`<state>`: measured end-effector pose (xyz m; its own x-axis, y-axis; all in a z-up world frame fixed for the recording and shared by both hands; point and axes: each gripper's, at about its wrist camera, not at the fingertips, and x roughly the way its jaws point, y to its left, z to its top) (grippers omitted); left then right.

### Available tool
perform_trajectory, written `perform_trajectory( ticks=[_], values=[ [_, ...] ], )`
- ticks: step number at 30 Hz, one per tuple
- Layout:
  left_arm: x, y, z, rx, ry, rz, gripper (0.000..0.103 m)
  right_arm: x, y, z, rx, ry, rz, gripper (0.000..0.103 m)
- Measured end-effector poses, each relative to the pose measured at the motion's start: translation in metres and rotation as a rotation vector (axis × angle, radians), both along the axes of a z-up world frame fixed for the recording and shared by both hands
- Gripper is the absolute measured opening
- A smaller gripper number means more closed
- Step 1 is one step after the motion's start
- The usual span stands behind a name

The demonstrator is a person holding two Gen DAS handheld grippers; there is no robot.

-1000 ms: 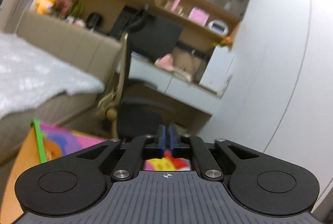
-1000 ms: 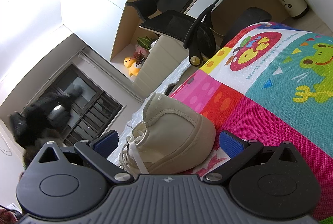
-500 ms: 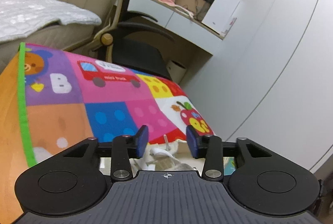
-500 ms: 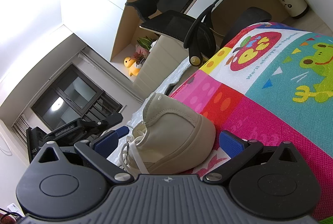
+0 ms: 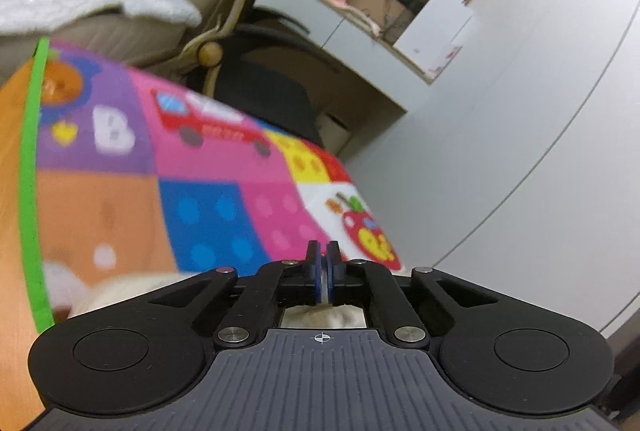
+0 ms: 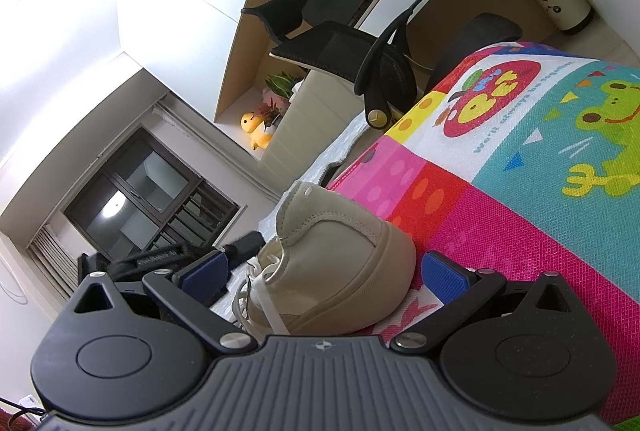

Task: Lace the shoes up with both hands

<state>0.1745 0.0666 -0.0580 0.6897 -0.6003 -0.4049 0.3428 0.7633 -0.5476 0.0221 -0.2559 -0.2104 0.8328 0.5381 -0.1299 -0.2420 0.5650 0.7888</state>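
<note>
A beige low-top shoe lies on the bright patchwork play mat, close to the right wrist camera, rounded end towards the far side and the opening facing left. Stitched seams run over its upper, above a pale sole edge. White laces hang loose in loops at the near left of the shoe. In the left wrist view only a blurred cream patch shows, probably the same shoe.

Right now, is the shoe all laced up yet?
Not yet. The shoe lies on the mat, its laces loose. The left gripper is shut on a white lace end; the right gripper is open around the shoe. Threading and tying remain.
</note>
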Motion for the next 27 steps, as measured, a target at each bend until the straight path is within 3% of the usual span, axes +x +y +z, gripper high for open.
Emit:
perform_trajectory(
  ticks=[4, 6, 8, 9, 12, 16, 18, 24, 27],
  values=[
    [-0.017, 0.026, 0.076, -0.029, -0.278, 0.081, 0.002, -0.001, -0.001, 0.0, -0.001, -0.001, 0.0, 0.103],
    [-0.027, 0.038, 0.101, -0.046, -0.358, 0.113, 0.014, -0.001, -0.001, 0.0, 0.001, -0.001, 0.0, 0.103],
    [-0.035, 0.043, 0.107, -0.04, -0.382, 0.126, 0.079, -0.001, -0.001, -0.001, 0.002, -0.002, 0.0, 0.103],
    [-0.038, 0.043, 0.1, -0.025, -0.375, 0.124, 0.086, -0.002, -0.001, -0.001, 0.003, -0.002, -0.001, 0.103],
    [-0.038, 0.031, 0.062, 0.037, -0.262, 0.085, 0.082, -0.002, -0.001, -0.001, 0.002, -0.002, 0.0, 0.103],
    [-0.02, 0.022, 0.012, -0.025, -0.023, 0.039, 0.081, -0.001, 0.003, 0.002, -0.035, 0.008, 0.004, 0.103],
    [-0.016, 0.017, 0.002, -0.02, 0.007, 0.028, 0.081, 0.001, 0.008, 0.005, -0.081, 0.021, 0.008, 0.103],
    [-0.01, 0.002, 0.006, 0.043, -0.039, 0.026, 0.082, 0.004, 0.019, 0.009, -0.179, 0.055, 0.029, 0.103],
    [-0.009, -0.005, 0.004, 0.073, -0.05, 0.038, 0.062, 0.006, 0.026, 0.012, -0.24, 0.078, 0.05, 0.103]
  ],
)
